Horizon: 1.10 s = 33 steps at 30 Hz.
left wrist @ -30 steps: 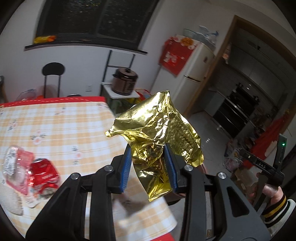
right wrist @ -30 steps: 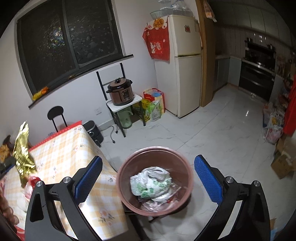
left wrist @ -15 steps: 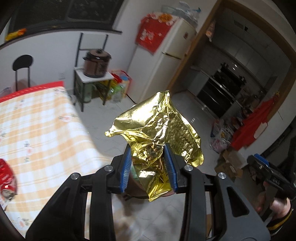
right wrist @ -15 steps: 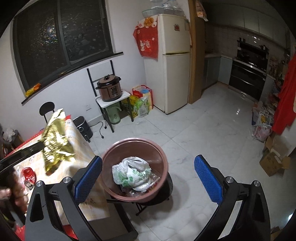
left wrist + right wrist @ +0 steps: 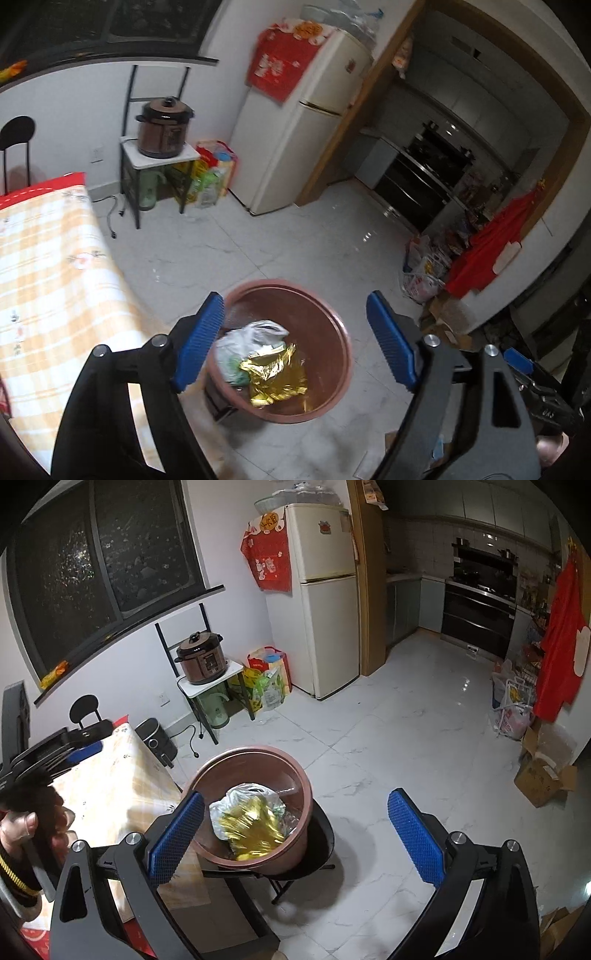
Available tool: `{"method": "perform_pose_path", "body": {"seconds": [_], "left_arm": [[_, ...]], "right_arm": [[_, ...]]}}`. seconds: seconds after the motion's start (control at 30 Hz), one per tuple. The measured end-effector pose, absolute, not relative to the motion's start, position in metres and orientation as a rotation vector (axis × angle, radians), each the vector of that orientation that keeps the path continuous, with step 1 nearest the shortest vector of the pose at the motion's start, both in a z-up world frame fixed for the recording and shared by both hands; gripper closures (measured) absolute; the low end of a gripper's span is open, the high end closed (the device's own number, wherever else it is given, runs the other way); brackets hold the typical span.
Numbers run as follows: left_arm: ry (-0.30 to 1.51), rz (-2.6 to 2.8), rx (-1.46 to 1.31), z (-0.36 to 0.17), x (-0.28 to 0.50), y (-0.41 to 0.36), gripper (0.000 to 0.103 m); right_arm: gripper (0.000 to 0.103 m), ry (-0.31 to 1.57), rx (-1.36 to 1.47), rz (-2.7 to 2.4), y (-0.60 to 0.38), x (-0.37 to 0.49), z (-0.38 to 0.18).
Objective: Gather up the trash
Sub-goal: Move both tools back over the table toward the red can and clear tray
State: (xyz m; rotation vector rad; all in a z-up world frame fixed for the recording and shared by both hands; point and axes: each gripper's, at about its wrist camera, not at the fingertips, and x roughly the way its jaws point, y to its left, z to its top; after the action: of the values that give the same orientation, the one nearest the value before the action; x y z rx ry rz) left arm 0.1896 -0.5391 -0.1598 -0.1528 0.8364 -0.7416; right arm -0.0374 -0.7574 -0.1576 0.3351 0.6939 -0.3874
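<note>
A round brown trash bin (image 5: 332, 332) stands on a black stool beside the table. Inside it lie a gold foil wrapper (image 5: 277, 380) and a white plastic bag (image 5: 243, 339). My left gripper (image 5: 295, 339) is open and empty, held above the bin. In the right wrist view the bin (image 5: 295, 775) holds the gold wrapper (image 5: 251, 823) on the white bag (image 5: 243, 794). My right gripper (image 5: 291, 830) is open and empty, above and in front of the bin. The left gripper (image 5: 70, 749) shows at the left edge there.
A table with an orange checked cloth (image 5: 48, 266) is left of the bin. A rice cooker (image 5: 162, 129) sits on a small stand by the wall, bags beside it. A fridge (image 5: 303, 122) stands behind. Cardboard boxes (image 5: 543, 771) and bags lie at the right on the white tiled floor.
My left gripper swung from the table to above the bin, opened, and let go of the gold wrapper, which now lies in the bin. The right gripper stayed open.
</note>
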Motion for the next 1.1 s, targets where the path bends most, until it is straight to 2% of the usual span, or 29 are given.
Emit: {"method": "perform_pose_path", "body": {"seconds": [0.3, 0.67, 0.8, 1.1], "left_arm": [[0.769, -0.558, -0.152, -0.137, 0.184, -0.418, 0.02], [0.685, -0.154, -0.218, -0.106, 0.127, -0.205, 0.02], [0.704, -0.023, -0.266, -0.116, 0.091, -0.135, 0.02], [0.762, 0.131, -0.371, -0.149, 0.036, -0.033, 0.021]], "right_arm": [[0.005, 0.672, 0.297, -0.276, -0.718, 0.002, -0.146], [0.005, 0.688, 0.241, -0.049, -0.623, 0.069, -0.141], [0.005, 0.713, 0.212, 0.044, -0.573, 0.095, -0.143], [0.005, 0.745, 0.137, 0.207, -0.457, 0.131, -0.135]]}}
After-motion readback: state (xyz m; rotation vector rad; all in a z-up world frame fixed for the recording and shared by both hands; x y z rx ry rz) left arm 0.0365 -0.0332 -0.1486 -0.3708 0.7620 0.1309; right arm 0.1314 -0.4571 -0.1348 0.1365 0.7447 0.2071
